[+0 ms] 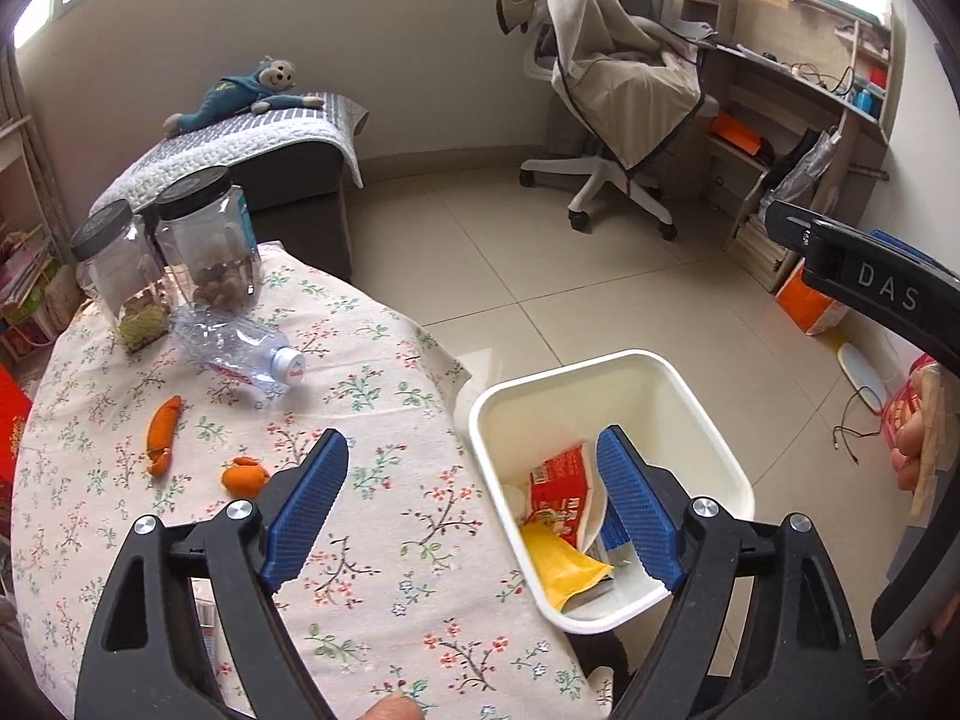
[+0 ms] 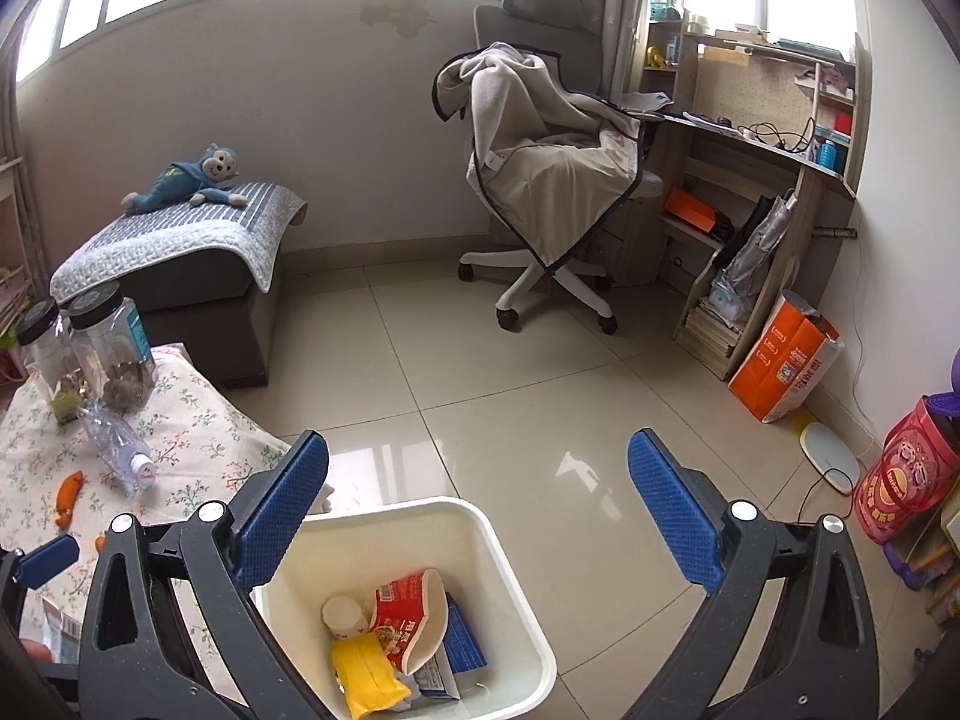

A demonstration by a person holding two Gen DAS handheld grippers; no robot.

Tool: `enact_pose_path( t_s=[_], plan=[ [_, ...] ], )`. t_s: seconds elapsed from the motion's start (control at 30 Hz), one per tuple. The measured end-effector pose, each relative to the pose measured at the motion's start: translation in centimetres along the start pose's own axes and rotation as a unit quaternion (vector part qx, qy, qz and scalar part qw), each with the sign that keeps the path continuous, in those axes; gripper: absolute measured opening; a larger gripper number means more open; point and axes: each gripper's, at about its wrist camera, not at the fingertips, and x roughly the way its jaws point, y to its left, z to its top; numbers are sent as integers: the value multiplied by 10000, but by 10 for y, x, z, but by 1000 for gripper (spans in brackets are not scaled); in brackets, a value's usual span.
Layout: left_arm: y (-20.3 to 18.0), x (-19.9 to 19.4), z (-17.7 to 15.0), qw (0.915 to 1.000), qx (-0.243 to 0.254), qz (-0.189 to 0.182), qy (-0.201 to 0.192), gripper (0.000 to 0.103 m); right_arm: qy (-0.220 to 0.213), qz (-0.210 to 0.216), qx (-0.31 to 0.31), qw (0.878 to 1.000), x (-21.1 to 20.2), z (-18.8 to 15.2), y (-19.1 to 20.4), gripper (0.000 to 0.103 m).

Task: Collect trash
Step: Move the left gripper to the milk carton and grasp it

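Left gripper (image 1: 474,480) and right gripper (image 2: 478,483) are held spread, nothing pinched. An orange peel (image 1: 244,476) near the table's (image 1: 384,546) front edge is fully shown only in the left view. A white cup (image 2: 345,616) in the bin (image 2: 516,618) is seen clearly only in the right view.

left claw (image 1: 474,504): blue pads spread wide, nothing between them, angled downward | right claw (image 2: 478,507): pads likewise wide apart, empty, tilted down | right claw's body also shows at left view's right edge
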Motion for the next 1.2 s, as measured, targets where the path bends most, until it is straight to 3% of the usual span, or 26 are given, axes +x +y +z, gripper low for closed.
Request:
enact_pose_path(
  t_s=[0.33, 0.57, 0.77, 1.0, 1.03, 1.1, 1.2],
  plan=[
    [73, -2, -27, 9933, -110, 865, 760, 84, 577, 854, -1219, 9872, 1, -17, 81, 96],
    [128, 18, -58, 9754, 244, 1238, 1806, 87, 947, 1253, -2094, 9651, 2, -32, 136, 96],
    [165, 37, -99, 9581, 52, 1017, 2676, 87, 1288, 1456, -2474, 9492, 12, -44, 171, 96],
    [194, 51, -127, 9431, -258, 732, 3234, 87, 1751, 1990, -2679, 9263, 26, -60, 220, 96],
    [198, 51, -130, 9424, -292, 677, 3262, 81, 1796, 2041, -2753, 9221, 28, -63, 229, 96],
    [203, 51, -136, 9408, -304, 478, 3341, 61, 1879, 2123, -2896, 9142, 31, -68, 246, 96],
    [210, 46, -140, 9430, -321, 302, 3300, 57, 2029, 2230, -3100, 9017, 38, -76, 270, 96]
  ],
)
